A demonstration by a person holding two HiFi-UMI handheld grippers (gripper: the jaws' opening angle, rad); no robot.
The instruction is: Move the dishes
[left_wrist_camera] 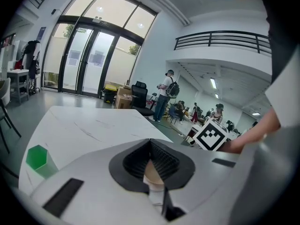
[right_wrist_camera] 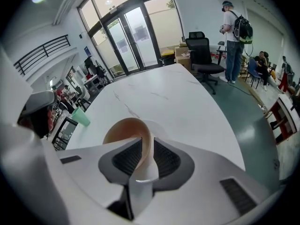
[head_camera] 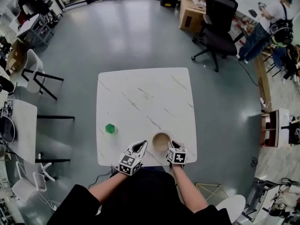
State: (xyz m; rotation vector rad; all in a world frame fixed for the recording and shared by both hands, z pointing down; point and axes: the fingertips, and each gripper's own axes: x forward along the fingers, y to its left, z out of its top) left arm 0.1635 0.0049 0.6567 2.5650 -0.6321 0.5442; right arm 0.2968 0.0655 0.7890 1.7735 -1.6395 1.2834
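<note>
A bowl, tan inside and white outside, sits at the near edge of the white marble table. My right gripper is shut on its right rim; in the right gripper view the rim of the bowl runs between the pads of that gripper. My left gripper reaches the bowl from the left. In the left gripper view a sliver of the bowl shows pinched between the narrow jaws of the left gripper. A small green cup stands to the left of both.
The green cup is left of the left gripper. A black office chair and cardboard boxes stand on the floor beyond the table. A person stands at the far right. Another table and chairs are at the left.
</note>
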